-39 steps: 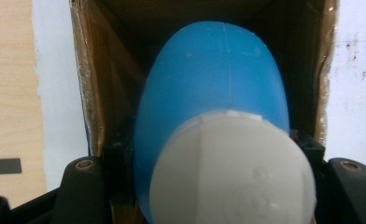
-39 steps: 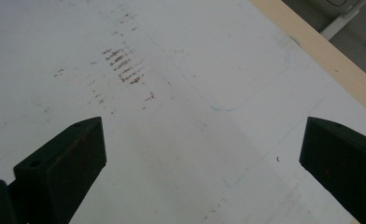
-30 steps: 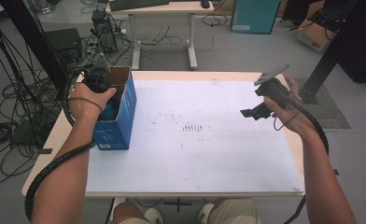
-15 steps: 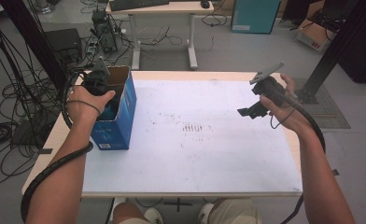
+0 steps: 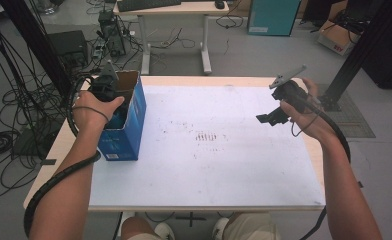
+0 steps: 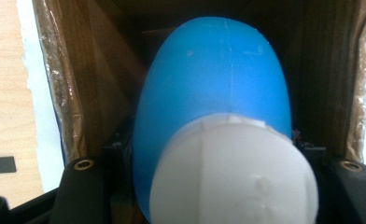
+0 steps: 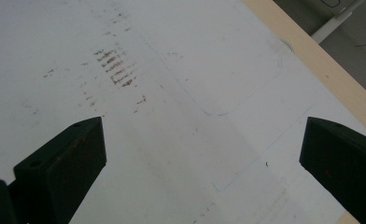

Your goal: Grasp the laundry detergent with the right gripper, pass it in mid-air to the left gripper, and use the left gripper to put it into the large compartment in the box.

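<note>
With the left gripper clamped on the blue bottle inside the open box, and the right gripper wide open and empty, the next move is probably a straight lift clear of the box walls.

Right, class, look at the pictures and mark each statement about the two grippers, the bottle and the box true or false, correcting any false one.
1. The left gripper grips a blue bottle with a white cap. True.
2. The bottle is inside the blue box. True.
3. The right gripper holds a pen. False: its jaws are wide open with nothing between them.
4. The box stands at the table's right edge. False: it stands on the left side.
</note>
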A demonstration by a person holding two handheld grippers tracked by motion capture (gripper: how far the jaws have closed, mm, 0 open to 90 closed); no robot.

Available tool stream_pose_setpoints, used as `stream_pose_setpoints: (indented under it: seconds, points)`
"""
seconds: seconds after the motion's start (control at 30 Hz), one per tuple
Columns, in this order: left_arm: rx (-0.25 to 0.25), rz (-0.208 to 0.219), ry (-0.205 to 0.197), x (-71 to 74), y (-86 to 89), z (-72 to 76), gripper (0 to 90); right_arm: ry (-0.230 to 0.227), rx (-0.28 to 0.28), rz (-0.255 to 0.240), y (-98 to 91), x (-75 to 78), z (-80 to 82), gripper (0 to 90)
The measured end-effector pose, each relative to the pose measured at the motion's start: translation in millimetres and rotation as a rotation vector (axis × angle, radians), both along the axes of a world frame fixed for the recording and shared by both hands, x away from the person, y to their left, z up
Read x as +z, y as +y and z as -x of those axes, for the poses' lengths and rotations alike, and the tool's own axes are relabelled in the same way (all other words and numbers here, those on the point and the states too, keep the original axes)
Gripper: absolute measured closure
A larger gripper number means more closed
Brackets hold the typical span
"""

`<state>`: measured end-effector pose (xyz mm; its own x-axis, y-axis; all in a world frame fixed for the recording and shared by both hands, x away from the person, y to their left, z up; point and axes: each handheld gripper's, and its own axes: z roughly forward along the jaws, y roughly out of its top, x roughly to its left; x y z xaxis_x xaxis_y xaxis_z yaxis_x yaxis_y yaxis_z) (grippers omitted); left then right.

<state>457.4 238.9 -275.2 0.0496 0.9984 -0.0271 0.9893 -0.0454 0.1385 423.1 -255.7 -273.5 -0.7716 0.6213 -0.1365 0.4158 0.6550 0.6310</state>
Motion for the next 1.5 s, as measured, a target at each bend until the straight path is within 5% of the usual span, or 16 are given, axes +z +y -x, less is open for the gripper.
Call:
stream_pose_setpoints:
  seconds: [1.5]
  points:
    - [-0.011, 0.0, -0.006, -1.1, 2.2, 1.4, 36.4, -0.012, -0.003, 0.014, -2.7, 0.5, -2.1, 0.2]
